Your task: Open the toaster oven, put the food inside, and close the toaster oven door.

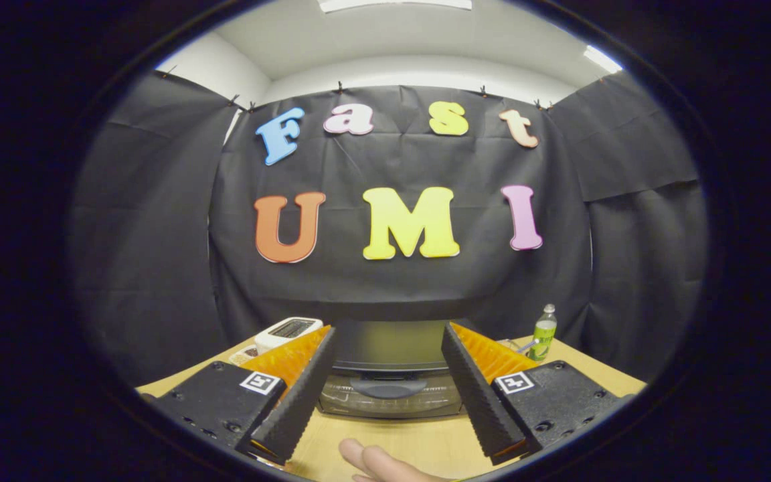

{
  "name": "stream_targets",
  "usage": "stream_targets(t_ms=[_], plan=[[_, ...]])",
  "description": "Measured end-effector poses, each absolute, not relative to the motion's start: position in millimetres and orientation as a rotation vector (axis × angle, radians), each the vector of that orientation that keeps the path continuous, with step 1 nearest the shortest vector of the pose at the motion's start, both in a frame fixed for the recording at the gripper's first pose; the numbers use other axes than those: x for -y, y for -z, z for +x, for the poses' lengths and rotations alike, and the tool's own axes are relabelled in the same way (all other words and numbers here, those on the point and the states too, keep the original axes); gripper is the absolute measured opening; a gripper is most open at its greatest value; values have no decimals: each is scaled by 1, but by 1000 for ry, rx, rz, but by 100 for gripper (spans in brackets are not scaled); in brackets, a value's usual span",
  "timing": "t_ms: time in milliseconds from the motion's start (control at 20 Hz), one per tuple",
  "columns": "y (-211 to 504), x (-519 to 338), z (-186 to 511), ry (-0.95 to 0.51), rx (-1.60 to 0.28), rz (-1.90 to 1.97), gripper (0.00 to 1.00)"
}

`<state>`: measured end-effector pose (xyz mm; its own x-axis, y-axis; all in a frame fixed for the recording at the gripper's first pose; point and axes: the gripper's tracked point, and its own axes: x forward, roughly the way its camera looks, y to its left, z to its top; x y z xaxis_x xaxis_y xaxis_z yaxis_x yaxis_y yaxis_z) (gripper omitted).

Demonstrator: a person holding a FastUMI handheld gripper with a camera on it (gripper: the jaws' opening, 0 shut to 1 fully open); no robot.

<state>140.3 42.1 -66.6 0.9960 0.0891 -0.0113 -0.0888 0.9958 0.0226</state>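
White appliance (286,330) sits at the table's (399,442) left rear. Toaster oven (391,375) stands centred beyond the gripper (389,338), long axis left-to-right, door and handle (387,387) facing the fingers, shut. Fingers spread wide, holding nothing. A hand (379,463) rests on bare wood before them. Green bottle (544,333) far right.

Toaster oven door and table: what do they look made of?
Toaster oven door: looks like glass, clear and glossy, with a dark, probably plastic handle. Table: pale wood or laminate, grain visible. The tool is open, short of the door.
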Motion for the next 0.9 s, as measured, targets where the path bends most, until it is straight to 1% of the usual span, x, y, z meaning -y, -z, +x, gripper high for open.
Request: stream_targets(t_ms=[300, 400, 650, 900], plan=[[118, -37, 203, -54, -136, 31, 100], [136, -47, 216, -79, -185, 25, 100], [164, -54, 238, -97, -247, 47, 100], [181, -50, 242, -88, -290, 76, 100]])
